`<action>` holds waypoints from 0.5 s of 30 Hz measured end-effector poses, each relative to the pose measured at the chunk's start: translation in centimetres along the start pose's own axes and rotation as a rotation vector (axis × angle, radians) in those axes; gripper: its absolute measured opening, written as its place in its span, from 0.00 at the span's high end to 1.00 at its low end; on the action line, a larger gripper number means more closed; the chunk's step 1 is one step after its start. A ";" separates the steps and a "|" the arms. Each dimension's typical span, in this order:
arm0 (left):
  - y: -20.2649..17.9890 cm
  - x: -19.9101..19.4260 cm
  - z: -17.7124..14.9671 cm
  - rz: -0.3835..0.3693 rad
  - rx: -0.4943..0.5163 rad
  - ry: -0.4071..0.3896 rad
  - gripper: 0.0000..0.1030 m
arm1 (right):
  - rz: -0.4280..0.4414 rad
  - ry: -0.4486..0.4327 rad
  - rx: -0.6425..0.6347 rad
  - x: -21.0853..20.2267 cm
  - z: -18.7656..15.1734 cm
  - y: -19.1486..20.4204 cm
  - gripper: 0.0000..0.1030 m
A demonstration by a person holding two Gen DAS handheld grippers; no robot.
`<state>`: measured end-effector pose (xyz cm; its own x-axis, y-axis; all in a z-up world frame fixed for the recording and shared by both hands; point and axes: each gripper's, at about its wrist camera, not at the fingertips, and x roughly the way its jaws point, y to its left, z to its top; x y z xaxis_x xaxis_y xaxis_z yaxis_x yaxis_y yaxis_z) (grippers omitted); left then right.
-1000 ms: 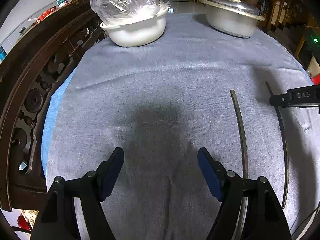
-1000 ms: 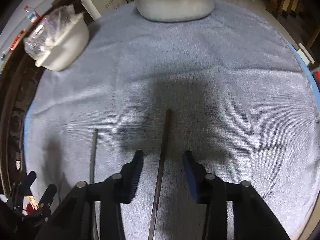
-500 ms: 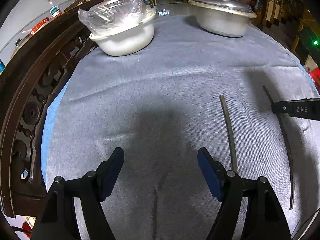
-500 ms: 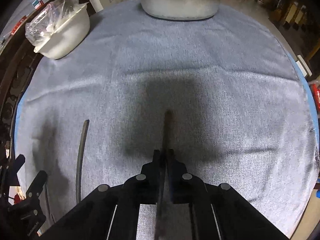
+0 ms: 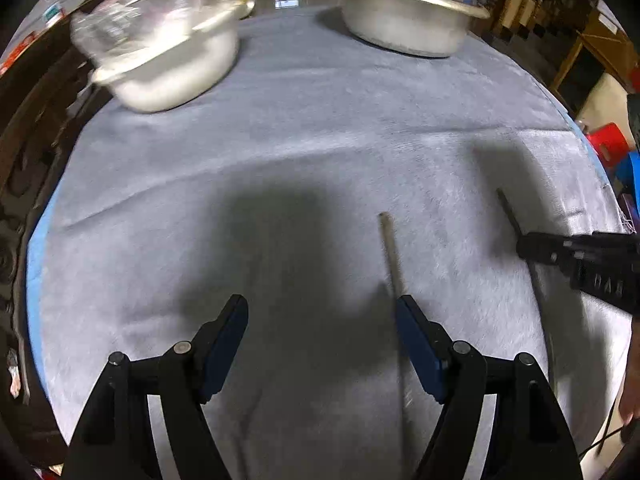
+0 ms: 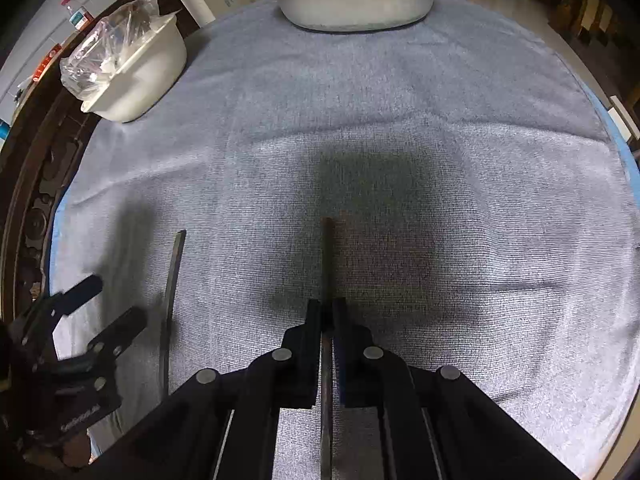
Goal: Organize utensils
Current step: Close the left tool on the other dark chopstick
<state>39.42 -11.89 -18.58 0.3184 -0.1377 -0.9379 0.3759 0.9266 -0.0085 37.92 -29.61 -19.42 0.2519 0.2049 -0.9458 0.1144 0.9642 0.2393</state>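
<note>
Two big vessels dominate the far end of the grey tablecloth (image 6: 440, 128): a lidded metal pot (image 5: 408, 20) and, to its left, a white basin (image 6: 140, 76) with a clear plastic bag bunched in it. Nearer the cameras lie the task's own pieces, two slim dark chopsticks, roughly parallel and near each other without touching. The right gripper (image 6: 329, 312) has its jaws pressed together on the right chopstick (image 6: 328, 256), which runs between the pads and pokes out ahead of them over the cloth; whether its tip is lifted clear cannot be told. The left gripper (image 5: 320, 324) hangs above the cloth with its jaws wide apart and nothing between them, and the left chopstick (image 5: 391, 252) lies flat just beside its right-hand finger (image 5: 416, 332), outside the gap. So, as a judgement, the organizing is barely begun: one stick is gripped, the other sits untouched, and no holder or tray for them shows anywhere. Left to do, most likely, is gathering the second stick and bringing the pair together in one place.
</note>
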 end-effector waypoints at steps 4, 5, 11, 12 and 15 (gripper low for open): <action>-1.0 1.3 1.2 -0.015 0.002 0.038 0.26 | 0.018 0.002 0.000 0.0 0.2 -0.4 0.92; -1.2 1.6 1.4 -0.020 0.005 0.046 0.26 | 0.026 0.004 0.003 0.0 0.3 -0.6 0.92; -2.4 1.9 1.8 -0.014 0.034 0.026 0.42 | 0.050 0.006 0.008 -0.1 0.4 -1.3 0.92; -2.6 1.8 1.9 -0.014 0.036 0.023 0.46 | 0.051 0.006 0.009 -0.1 0.4 -1.3 0.92; -3.2 1.8 2.3 -0.028 0.061 0.005 0.66 | 0.050 0.006 0.012 -0.2 0.4 -1.4 0.92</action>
<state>40.75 -15.94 -19.50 0.3029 -0.1610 -0.9393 0.4373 0.8992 -0.0132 38.07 -31.10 -19.44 0.2519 0.2541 -0.9338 0.1134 0.9505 0.2893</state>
